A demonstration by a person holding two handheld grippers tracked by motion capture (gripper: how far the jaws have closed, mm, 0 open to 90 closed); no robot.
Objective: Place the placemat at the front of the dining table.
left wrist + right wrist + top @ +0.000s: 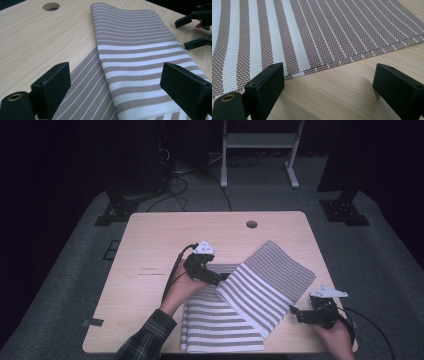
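Your left tongs (223, 278) stand apart over the folded-over flap of the striped placemat (250, 290), nothing pinched, so the flap lies free on the lower layer. Your right tongs (296, 314) wait apart just off the mat's edge on the counter (160, 245), ready to grip it.

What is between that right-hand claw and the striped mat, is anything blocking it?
Nothing visible does. The right gripper stands open just off the edge of the striped mat, and the right gripper view shows bare wooden table between its jaws and the mat's hem. The left gripper, also open, sits over the mat's opposite side.
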